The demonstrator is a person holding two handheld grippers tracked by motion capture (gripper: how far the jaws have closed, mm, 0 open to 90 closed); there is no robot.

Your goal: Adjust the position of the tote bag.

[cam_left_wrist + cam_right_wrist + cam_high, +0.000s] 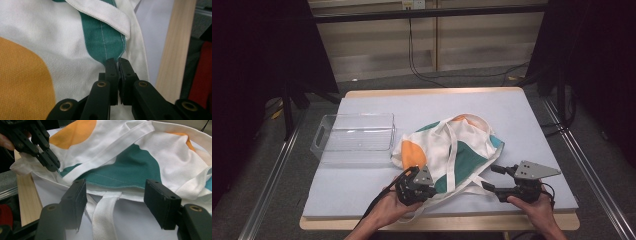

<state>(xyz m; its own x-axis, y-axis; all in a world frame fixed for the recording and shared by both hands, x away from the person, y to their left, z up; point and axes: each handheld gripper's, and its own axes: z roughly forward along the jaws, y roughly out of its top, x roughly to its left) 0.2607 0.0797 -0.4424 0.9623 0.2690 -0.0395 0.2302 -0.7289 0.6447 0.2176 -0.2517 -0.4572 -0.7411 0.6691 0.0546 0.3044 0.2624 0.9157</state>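
Pinching tote bag (107, 47) hem w/ left gripper (117, 61), palm up.

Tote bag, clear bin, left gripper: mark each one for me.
Tote bag (472, 137), high view, on its white cloth near the middle.
Clear bin (353, 148), high view, on its near wall.
Left gripper (118, 60), left gripper view, between its tips, shut on the bag's green edge.
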